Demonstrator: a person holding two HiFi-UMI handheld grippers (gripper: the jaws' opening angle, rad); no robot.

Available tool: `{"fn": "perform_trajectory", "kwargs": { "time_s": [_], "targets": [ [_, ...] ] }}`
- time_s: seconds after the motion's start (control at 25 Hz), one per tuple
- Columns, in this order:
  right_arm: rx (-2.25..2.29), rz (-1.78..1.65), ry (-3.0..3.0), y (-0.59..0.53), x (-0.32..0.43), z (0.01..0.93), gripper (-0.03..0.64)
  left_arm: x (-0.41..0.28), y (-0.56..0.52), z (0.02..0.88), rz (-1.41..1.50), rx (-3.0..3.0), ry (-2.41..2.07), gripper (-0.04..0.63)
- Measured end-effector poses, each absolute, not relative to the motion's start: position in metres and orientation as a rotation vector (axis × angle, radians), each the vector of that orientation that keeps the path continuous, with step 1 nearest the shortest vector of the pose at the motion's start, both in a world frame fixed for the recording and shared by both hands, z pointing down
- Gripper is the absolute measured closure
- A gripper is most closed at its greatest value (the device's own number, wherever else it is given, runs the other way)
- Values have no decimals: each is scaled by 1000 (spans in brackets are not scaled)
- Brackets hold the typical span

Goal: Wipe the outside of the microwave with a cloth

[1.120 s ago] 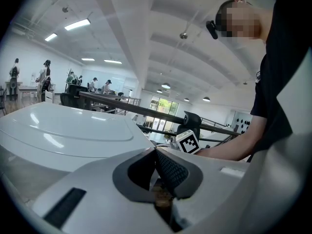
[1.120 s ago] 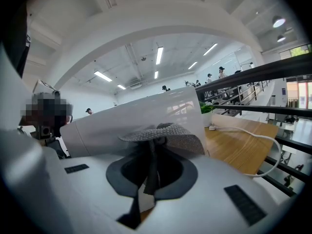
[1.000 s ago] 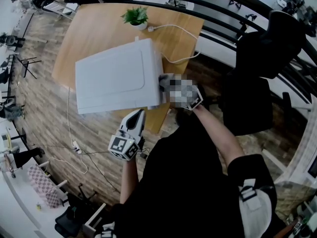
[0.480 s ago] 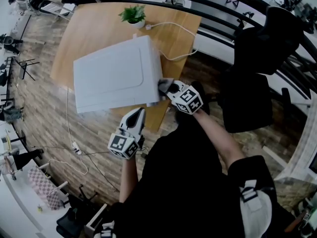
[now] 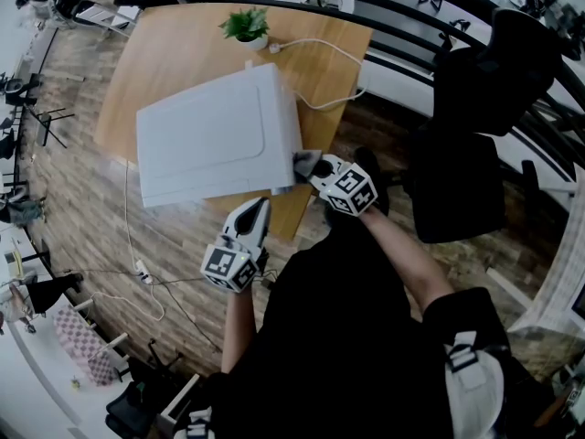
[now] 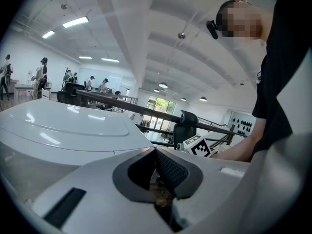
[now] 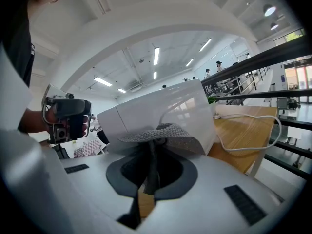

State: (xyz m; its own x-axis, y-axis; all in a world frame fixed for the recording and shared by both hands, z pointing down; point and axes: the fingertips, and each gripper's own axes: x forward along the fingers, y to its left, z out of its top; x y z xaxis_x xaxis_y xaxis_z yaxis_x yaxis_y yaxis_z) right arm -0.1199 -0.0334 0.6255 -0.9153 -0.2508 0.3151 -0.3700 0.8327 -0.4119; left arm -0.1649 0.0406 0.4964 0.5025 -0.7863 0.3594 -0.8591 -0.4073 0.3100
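Note:
A white microwave [image 5: 215, 137] sits on the wooden table [image 5: 174, 53], seen from above in the head view. My right gripper [image 5: 315, 166] is shut on a grey cloth [image 5: 304, 163] and holds it against the microwave's near right side. In the right gripper view the cloth [image 7: 163, 135] folds out of the shut jaws, touching the microwave [image 7: 161, 116]. My left gripper [image 5: 254, 212] hangs below the microwave's front edge, jaws shut with nothing in them. The left gripper view shows the microwave [image 6: 63, 130] top close by on the left.
A small potted plant [image 5: 248, 27] stands at the table's far edge. A white power cable [image 5: 324, 53] runs across the table behind the microwave. Black office chairs [image 5: 466, 154] stand to the right. A power strip and cord [image 5: 142, 273] lie on the wood floor at left.
My right gripper with the cloth has slid a little down and toward me along the microwave's side. The left gripper has barely moved.

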Motion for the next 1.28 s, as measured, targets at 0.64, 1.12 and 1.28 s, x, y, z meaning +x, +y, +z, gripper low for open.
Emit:
{"fn": "perform_trajectory", "kwargs": {
  "time_s": [0.64, 1.12, 1.28],
  "targets": [
    [386, 721, -2689, -14, -120, 653, 603, -167, 39, 496, 196, 2286, -1362, 595],
    [340, 659, -2611, -11, -121, 679, 601, -175, 42, 502, 211, 2263, -1397, 595],
    [305, 592, -2592, -11, -123, 685, 601, -179, 42, 503, 208, 2263, -1412, 594]
  ]
}}
